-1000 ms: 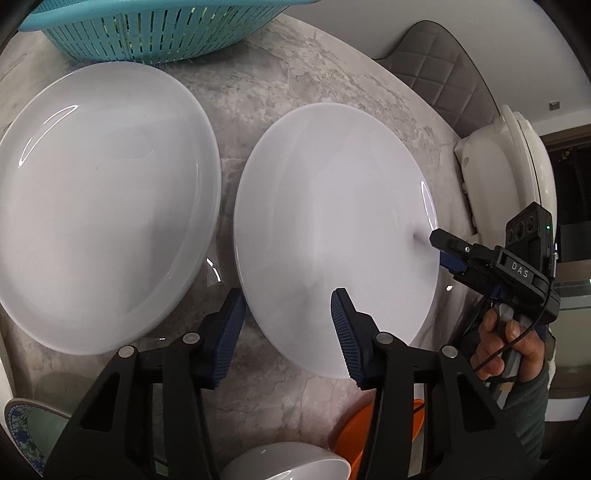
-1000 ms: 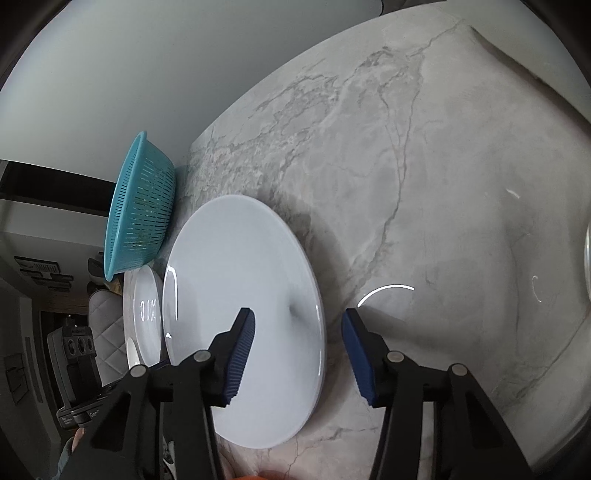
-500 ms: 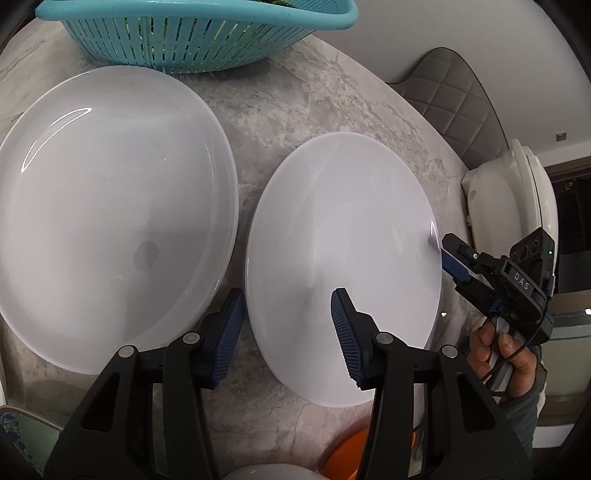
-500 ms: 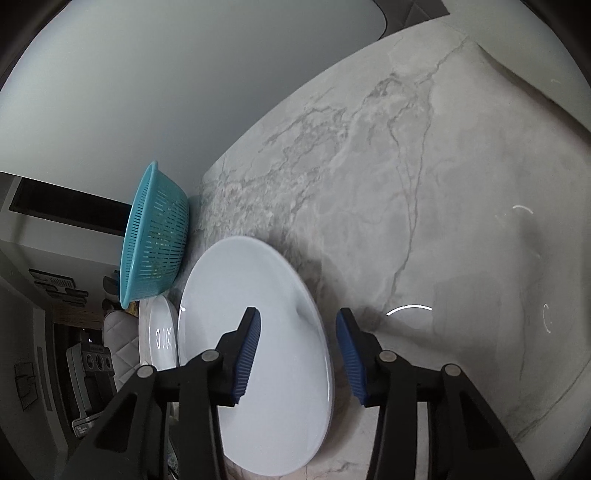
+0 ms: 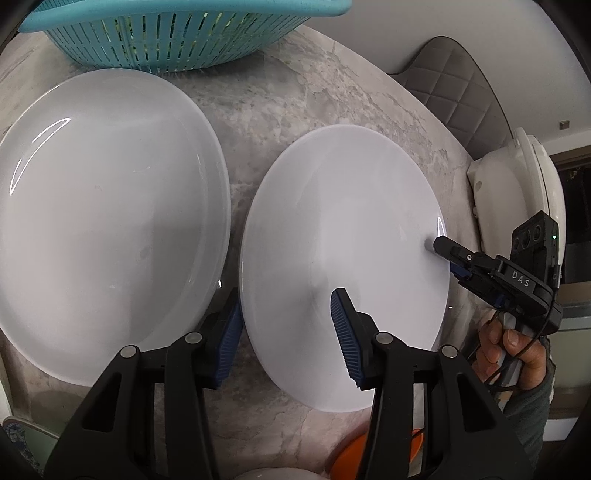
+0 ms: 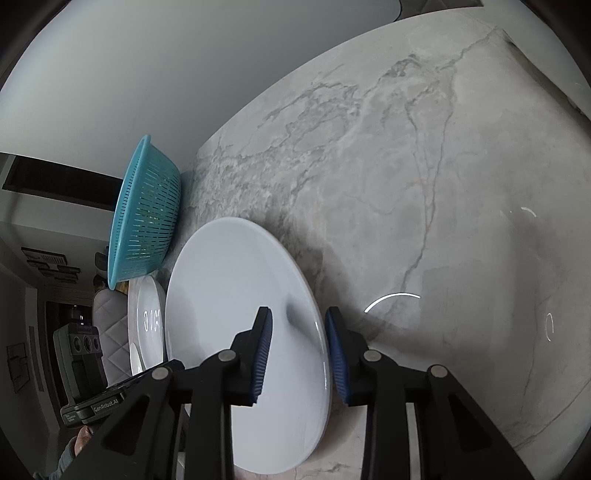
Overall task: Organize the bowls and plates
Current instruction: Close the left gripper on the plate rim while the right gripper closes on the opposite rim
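Marble table (image 5: 332,92): right tongs (image 6: 297,350) have just been closing astride the smaller plate's (image 6: 229,314) three-o'clock rim, pads not visibly pressing; left tongs (image 5: 286,339) straddle its nine-o'clock edge, so lifting seems imminent.

left wrist: close, steeply down over marble table (image 5: 295,103) | right wrist: close, angled down | shared: smaller white plate (image 5: 343,266), teal basket (image 6: 144,210)

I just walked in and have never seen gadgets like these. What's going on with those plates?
A person is sorting dishes on a marble table, with a hand-held gripper in each hand. Both straddle opposite edges of the smaller white plate: the left hand-held gripper at its near rim, the right hand-held gripper at its far side, jaws just closing on the rim. The plate seems not yet lifted. A larger white plate and a teal colander sit beside it.
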### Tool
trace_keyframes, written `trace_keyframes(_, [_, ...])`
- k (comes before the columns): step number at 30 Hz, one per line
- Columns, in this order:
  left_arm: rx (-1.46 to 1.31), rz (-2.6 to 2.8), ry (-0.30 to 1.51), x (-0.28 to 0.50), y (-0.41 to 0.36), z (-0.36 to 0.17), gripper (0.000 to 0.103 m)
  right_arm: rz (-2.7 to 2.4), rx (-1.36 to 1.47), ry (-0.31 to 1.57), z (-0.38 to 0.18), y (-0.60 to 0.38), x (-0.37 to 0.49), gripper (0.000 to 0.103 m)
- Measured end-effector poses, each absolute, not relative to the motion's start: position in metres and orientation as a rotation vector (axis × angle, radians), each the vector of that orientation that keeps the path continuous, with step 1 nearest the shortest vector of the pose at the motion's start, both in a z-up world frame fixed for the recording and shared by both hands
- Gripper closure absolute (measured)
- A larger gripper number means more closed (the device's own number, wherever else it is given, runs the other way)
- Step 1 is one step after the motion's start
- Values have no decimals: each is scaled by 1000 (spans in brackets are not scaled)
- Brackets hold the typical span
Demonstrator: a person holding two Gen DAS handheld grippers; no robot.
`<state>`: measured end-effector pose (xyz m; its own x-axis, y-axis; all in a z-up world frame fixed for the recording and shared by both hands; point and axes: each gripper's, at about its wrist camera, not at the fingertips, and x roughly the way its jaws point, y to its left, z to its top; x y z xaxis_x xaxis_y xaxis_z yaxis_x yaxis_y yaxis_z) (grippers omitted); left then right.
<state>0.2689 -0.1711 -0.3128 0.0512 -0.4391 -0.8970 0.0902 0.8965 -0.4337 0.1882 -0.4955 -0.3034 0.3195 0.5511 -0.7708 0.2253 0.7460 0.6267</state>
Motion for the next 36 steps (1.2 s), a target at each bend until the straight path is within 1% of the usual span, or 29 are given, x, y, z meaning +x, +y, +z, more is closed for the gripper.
trace_keyframes(3, [-282,-396,1470,272,-169,-314,67,247,706,1284,-302,-490,190,71])
trace_keyframes(4, [-273,-388,1472,273,-169,-314,71,246,693,1293,-301,-488,190,74])
trace_keyframes(5, [-268,-384,1473,274,-168,-314,73,241,681,1299,-301,-487,190,76])
trace_keyframes(6, [-260,-383,1474,274,-168,-314,74,235,673,1304,-301,-487,191,80])
trace_keyframes(7, [-247,-377,1475,274,-168,-314,77,228,661,1312,-301,-487,191,83])
trace_keyframes(8, [-244,-372,1476,274,-168,-314,78,226,648,1319,-301,-486,192,83])
trace_keyframes(12, [-206,-363,1474,272,-171,-314,78,221,589,1339,-298,-481,192,83])
trace_keyframes(15, [-179,-368,1484,271,-173,-314,81,209,608,1332,-299,-483,191,83])
trace_keyframes(26, [-195,-377,1510,277,-181,-314,81,174,610,1332,-294,-485,186,83])
trace_keyframes(36, [-174,-391,1476,277,-181,-302,81,135,577,1323,-284,-484,185,84])
